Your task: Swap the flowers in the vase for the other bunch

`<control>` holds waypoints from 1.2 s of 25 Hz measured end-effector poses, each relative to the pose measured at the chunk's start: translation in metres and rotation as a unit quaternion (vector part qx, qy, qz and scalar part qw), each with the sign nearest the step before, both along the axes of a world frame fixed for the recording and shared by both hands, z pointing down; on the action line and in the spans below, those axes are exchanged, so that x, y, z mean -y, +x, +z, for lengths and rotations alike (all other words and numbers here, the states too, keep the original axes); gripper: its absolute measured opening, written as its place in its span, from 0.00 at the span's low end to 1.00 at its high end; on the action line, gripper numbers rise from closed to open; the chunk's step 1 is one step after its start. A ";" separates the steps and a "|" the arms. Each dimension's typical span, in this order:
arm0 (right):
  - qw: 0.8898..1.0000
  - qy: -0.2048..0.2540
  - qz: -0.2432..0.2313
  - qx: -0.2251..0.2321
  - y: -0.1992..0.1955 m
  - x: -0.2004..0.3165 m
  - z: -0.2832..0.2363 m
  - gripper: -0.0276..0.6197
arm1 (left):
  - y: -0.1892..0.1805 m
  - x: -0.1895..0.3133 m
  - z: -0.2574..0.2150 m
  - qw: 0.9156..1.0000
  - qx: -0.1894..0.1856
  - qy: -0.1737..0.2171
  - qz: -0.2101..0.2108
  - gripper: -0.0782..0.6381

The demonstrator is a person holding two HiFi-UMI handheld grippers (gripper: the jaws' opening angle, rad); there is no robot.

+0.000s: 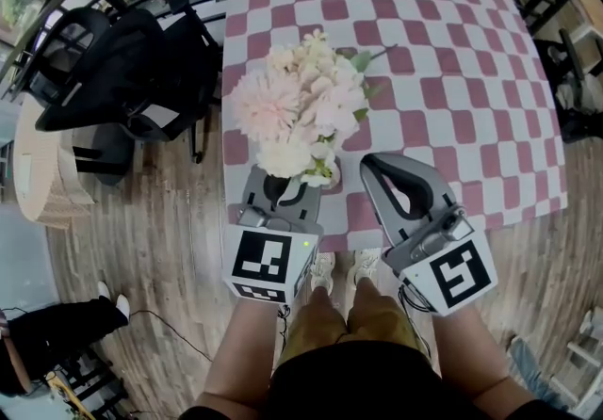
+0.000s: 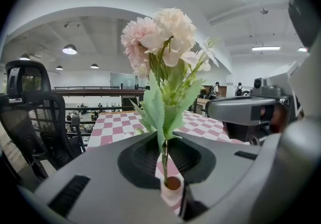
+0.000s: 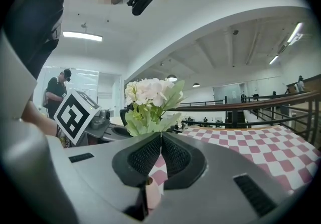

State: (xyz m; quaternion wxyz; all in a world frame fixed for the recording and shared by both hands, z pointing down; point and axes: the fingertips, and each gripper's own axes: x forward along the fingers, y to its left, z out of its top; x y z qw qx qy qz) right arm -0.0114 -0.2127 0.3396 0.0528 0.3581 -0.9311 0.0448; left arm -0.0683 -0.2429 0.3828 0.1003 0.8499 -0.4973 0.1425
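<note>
Head view, near to far. The shoes (image 1: 326, 267) are seen at 6 o'clock, partly covered by the left cube (image 1: 268, 263) and cut off by the knees.

The left gripper (image 1: 281, 188) is closed on the bunch (image 1: 300, 107). Its tips are covered here by the lowest blossoms. The grip is read from the left gripper view, where the jaws are drawn nearly together on the thin green stem (image 2: 164, 160) and the bunch rises upright above them. The stem's lower end is hidden inside the jaws.

The right gripper (image 1: 375, 167) is held at 3 o'clock of the left, just beside the bunch but apart from it. In the right gripper view its jaws are shown meeting at the tips with nothing between them. Checked cloth is visible through the gap behind.

The bunch is seen over the near edge of the table (image 1: 452, 79). Whether it touches the cloth cannot be told.

Black chairs (image 1: 113, 70) stand at 10 o'clock. The table's far edge is cut off at 12 o'clock.
</note>
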 end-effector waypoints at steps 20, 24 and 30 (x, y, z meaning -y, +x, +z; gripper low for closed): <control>0.999 -0.045 -0.011 0.011 -0.003 -0.001 0.041 0.09 | 0.010 0.001 0.034 1.000 -0.002 -0.011 0.007 0.18; 0.999 -0.050 -0.017 0.015 -0.008 -0.002 0.046 0.09 | 0.011 0.001 0.042 1.000 0.003 -0.013 0.010 0.18; 0.998 -0.055 -0.010 0.016 -0.014 0.002 0.051 0.09 | 0.010 0.001 0.050 1.000 0.010 -0.017 0.016 0.18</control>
